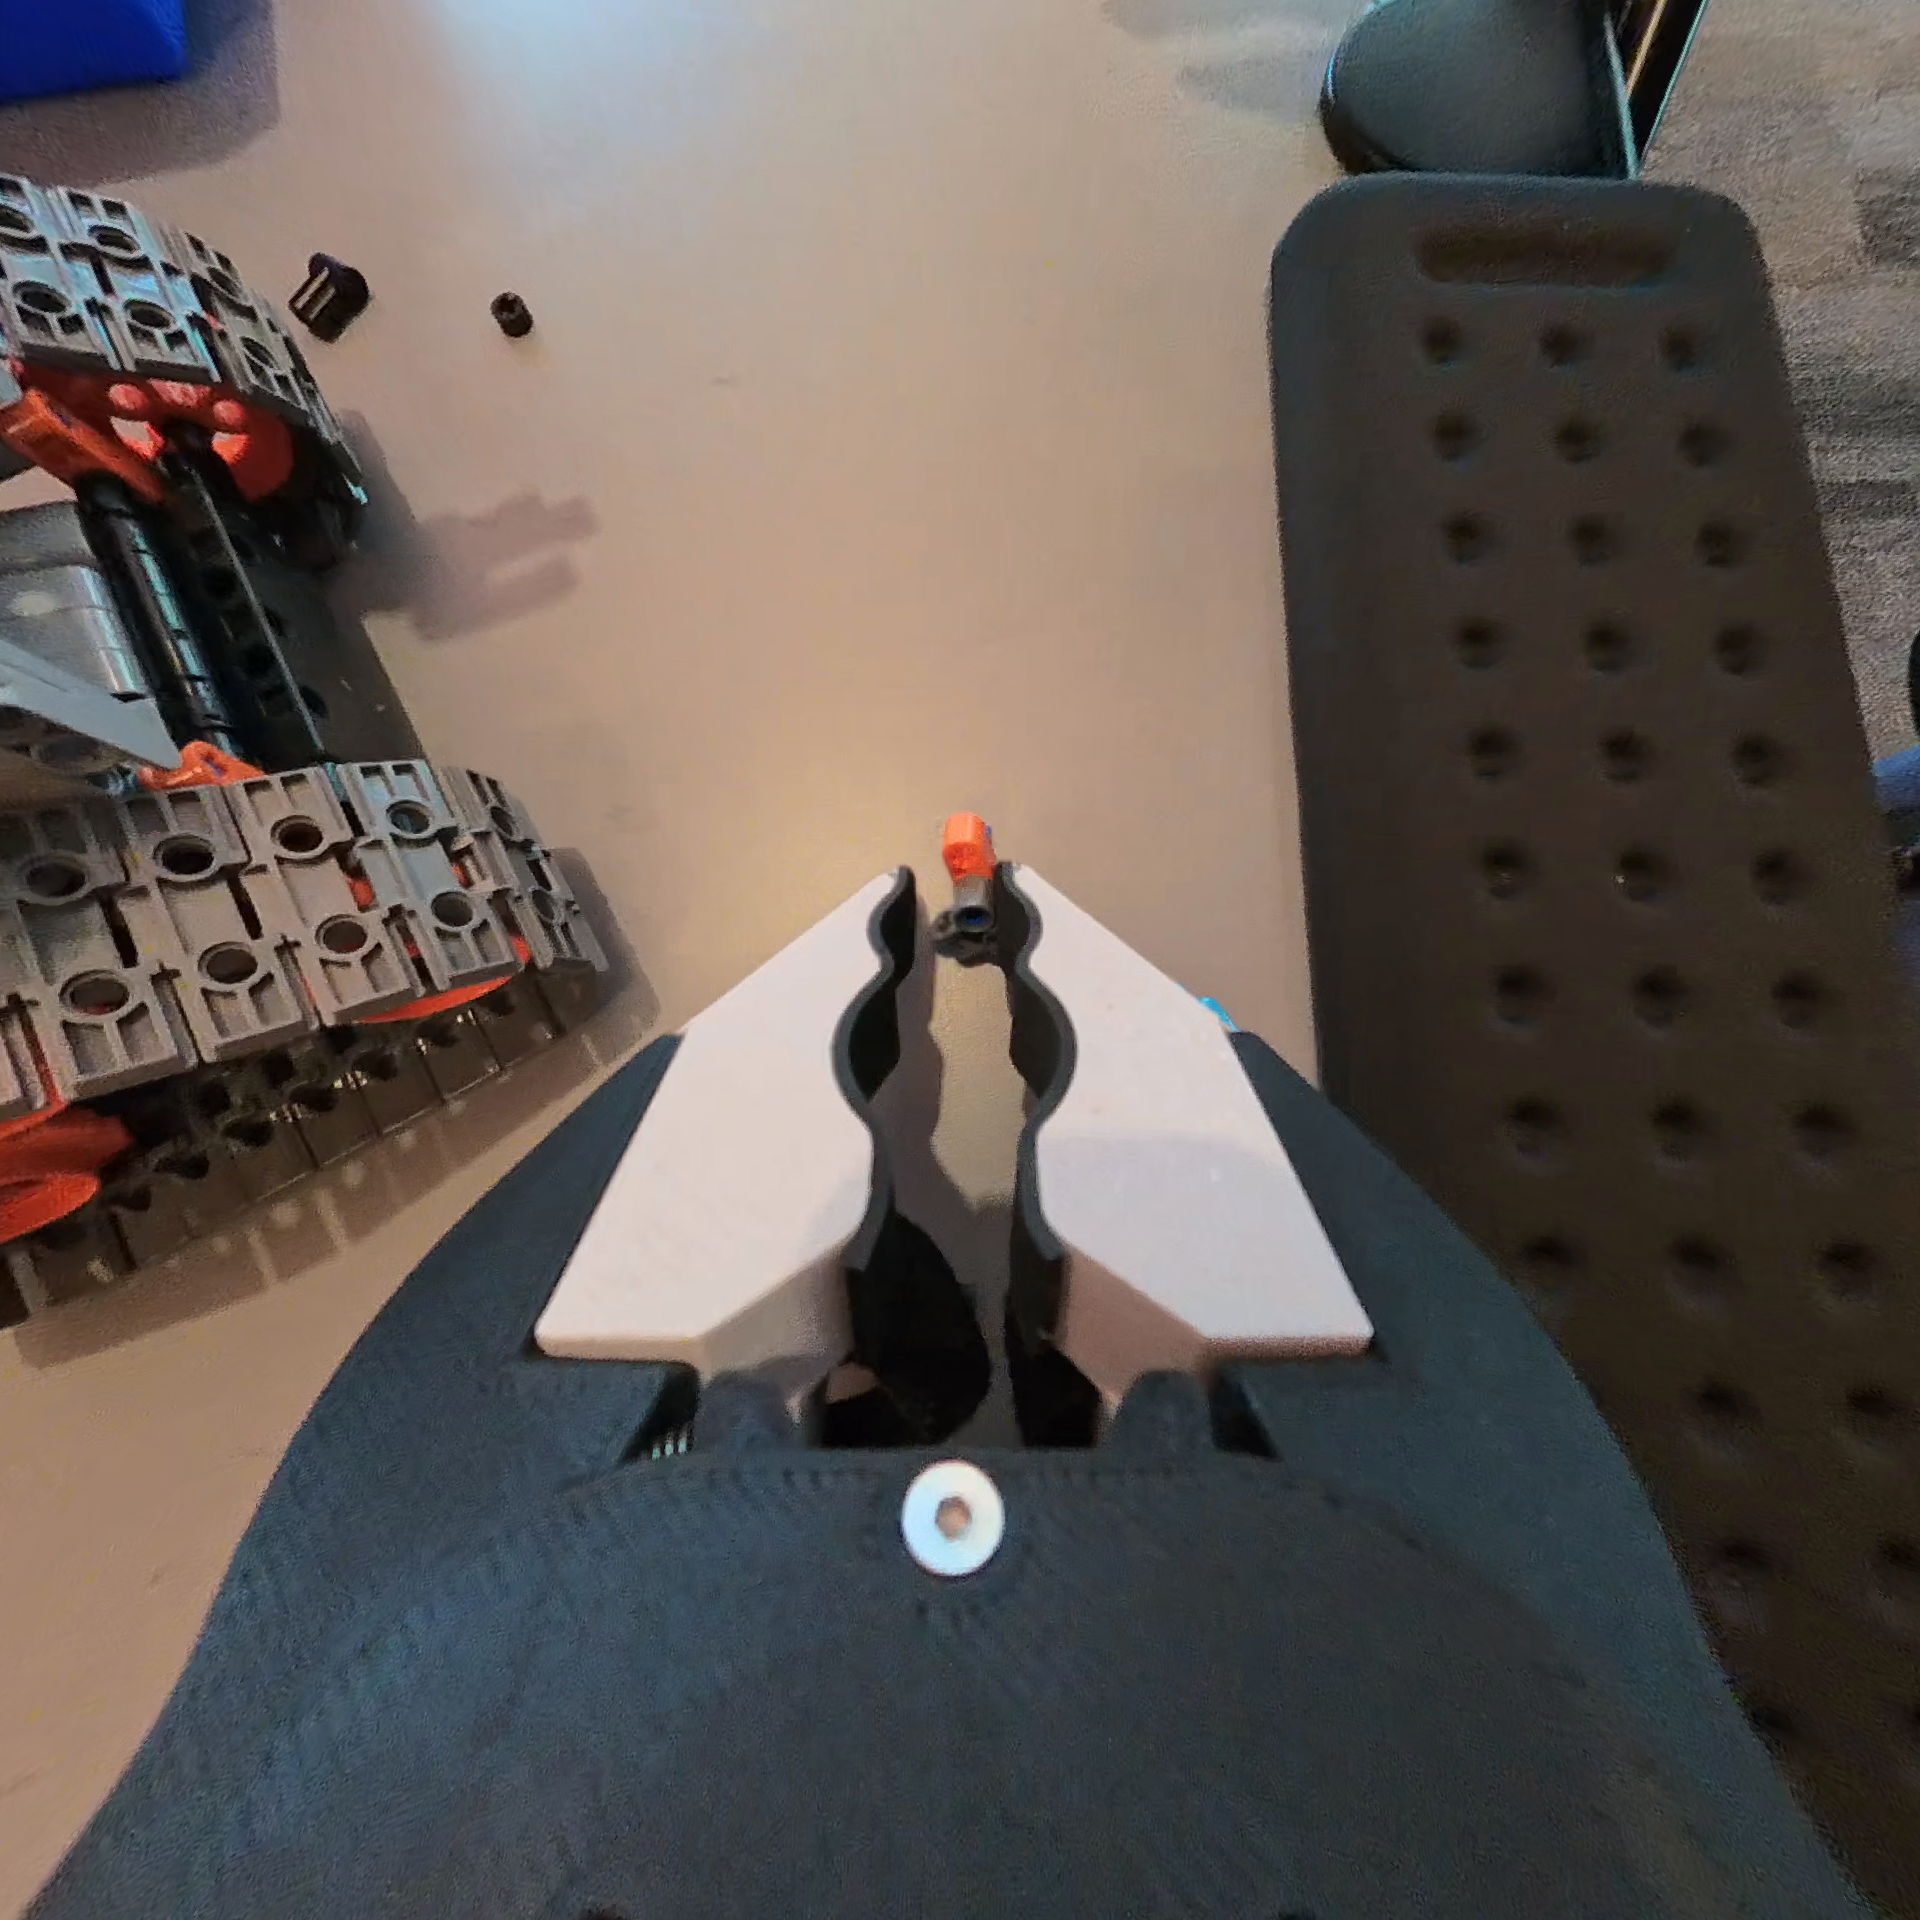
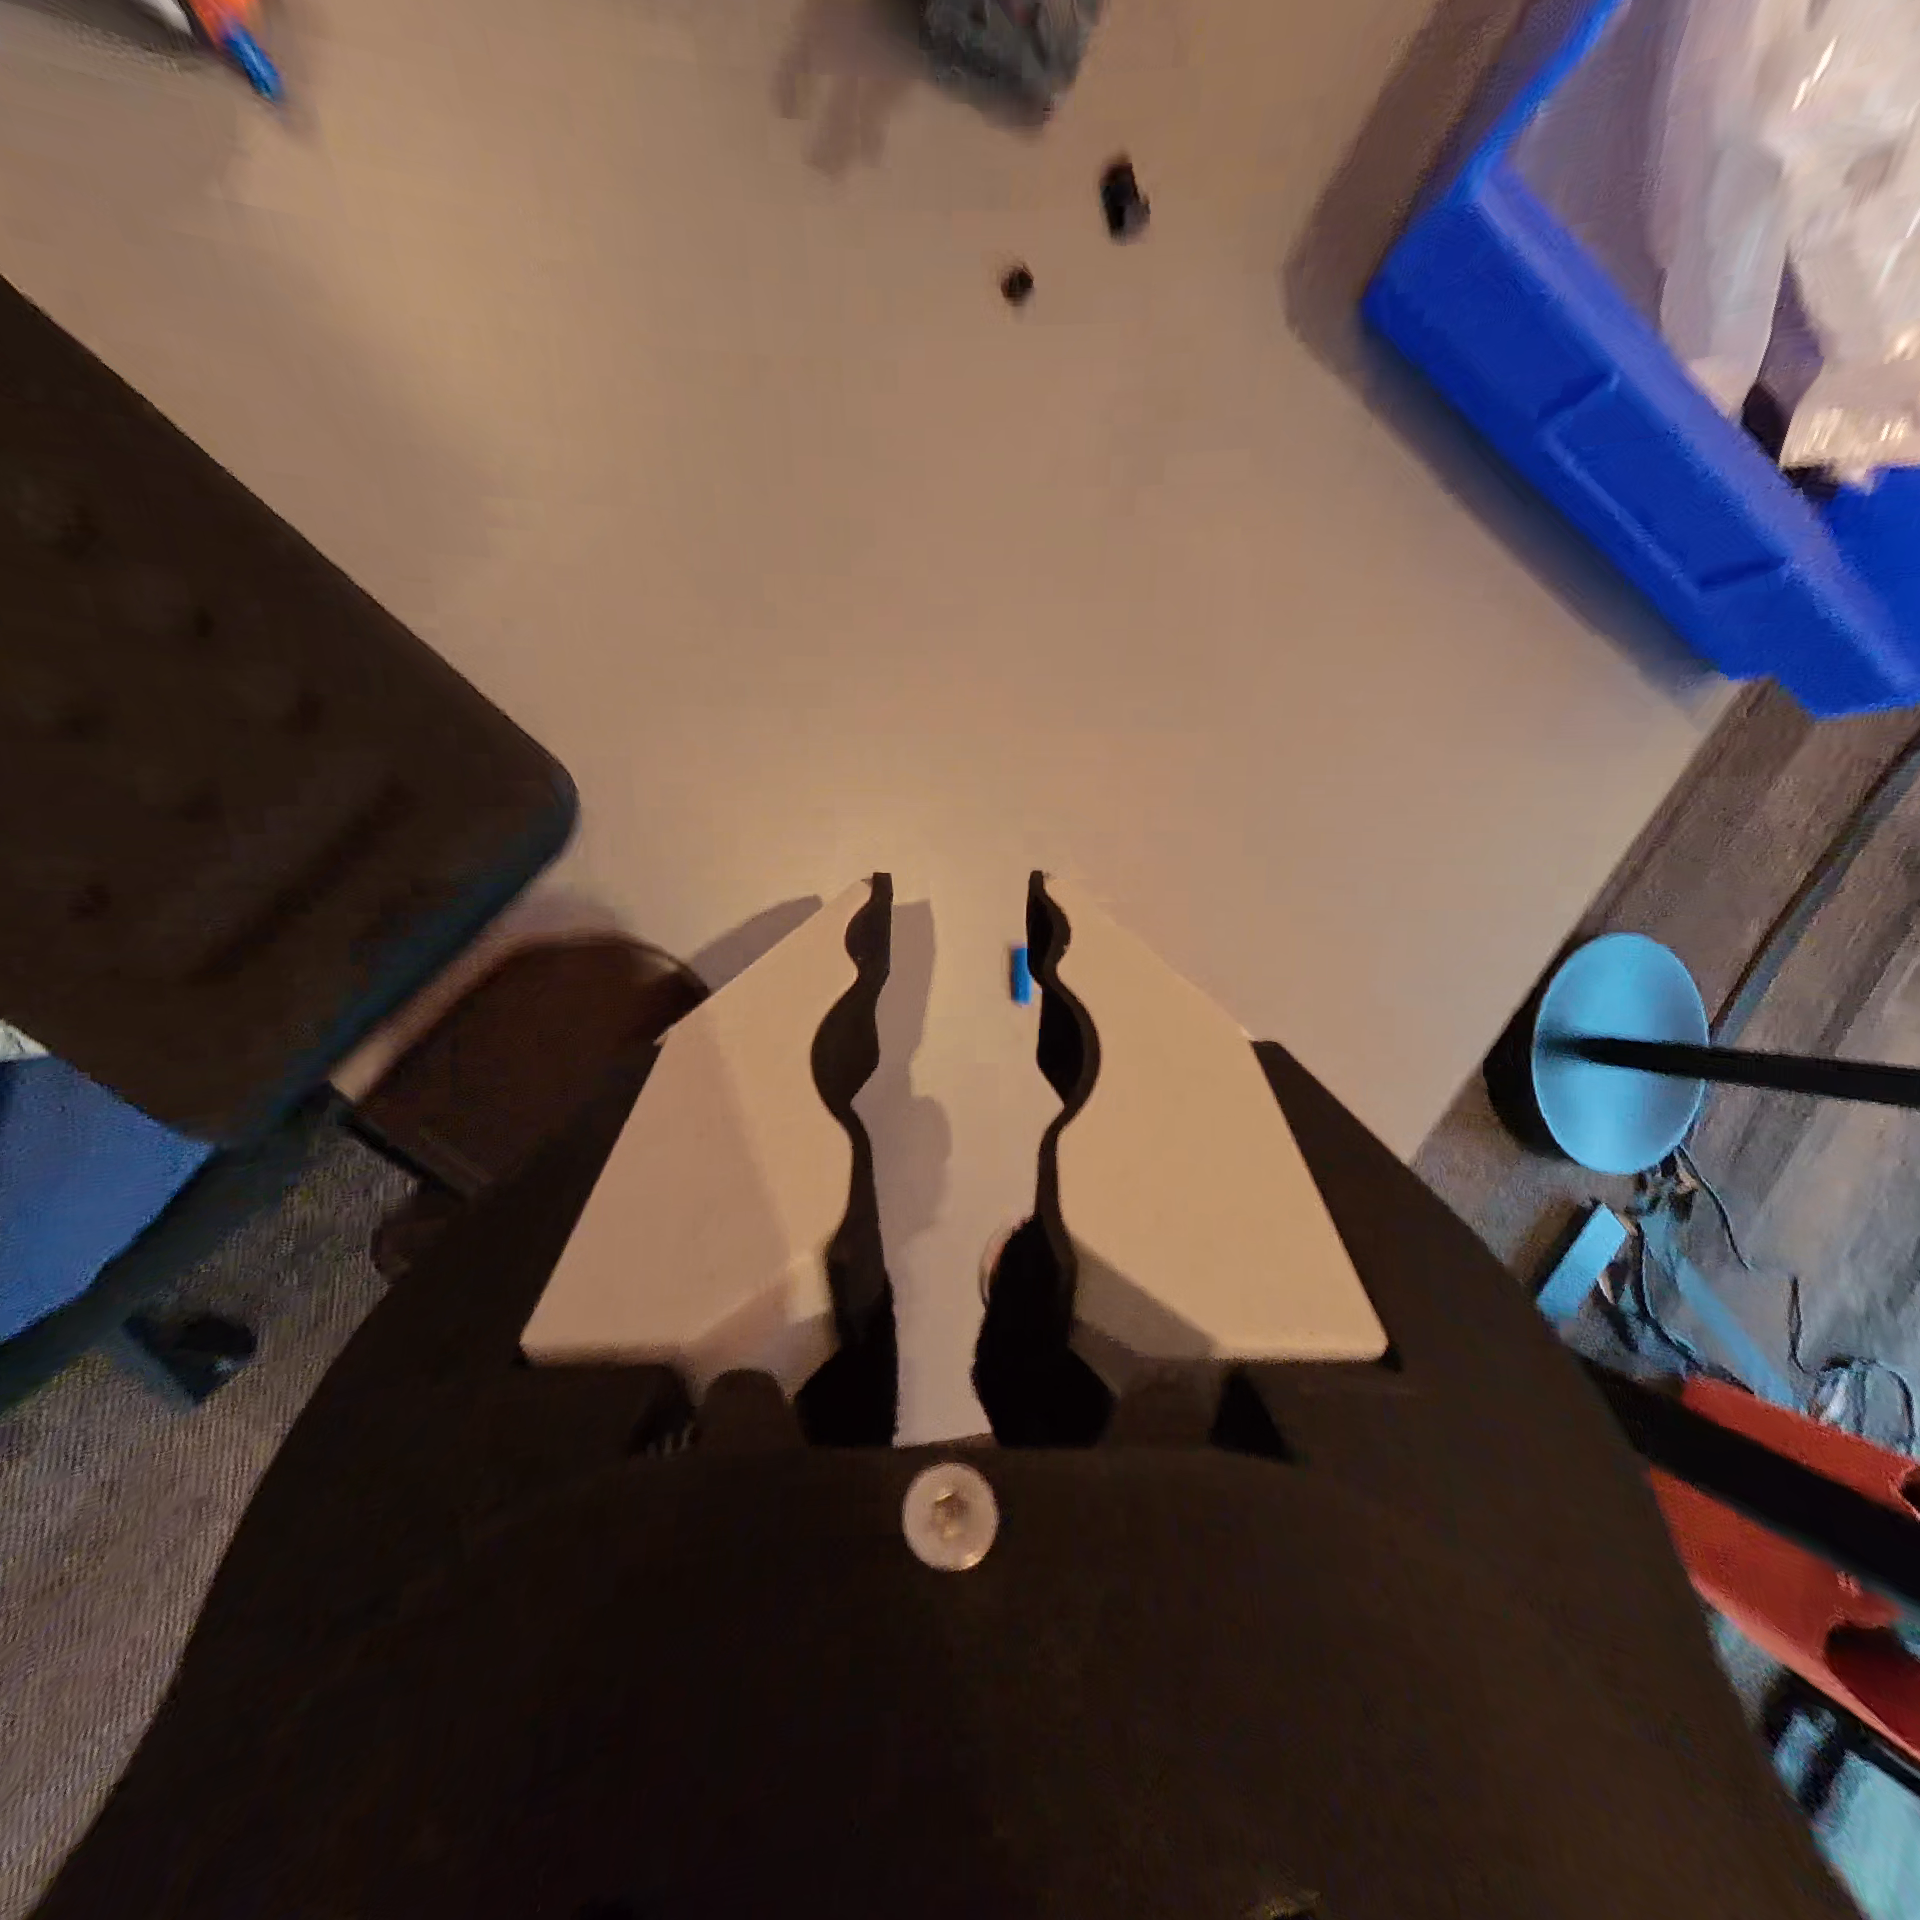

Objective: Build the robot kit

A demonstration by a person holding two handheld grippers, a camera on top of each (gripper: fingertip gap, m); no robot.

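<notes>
My left gripper (image 1: 956,883) is open by a narrow gap above the beige table (image 1: 831,468). A small piece with an orange end, a grey middle and a black connector (image 1: 966,878) sits between its tips, against the right finger; a gap shows on its left side. My right gripper (image 2: 958,883) is open over the same table (image 2: 831,571). A small blue piece (image 2: 1020,975) shows just inside its right finger; the blur hides whether they touch.
A grey, orange and black tracked model (image 1: 260,883) lies at the left. Two small black parts (image 1: 335,296) (image 1: 511,314) lie beyond it, also in the right wrist view (image 2: 1122,197) (image 2: 1016,283). A black perforated chair (image 1: 1579,727) stands right. A blue bin (image 2: 1621,468) holds plastic bags. Tip to tip, the grippers are about 20 cm apart.
</notes>
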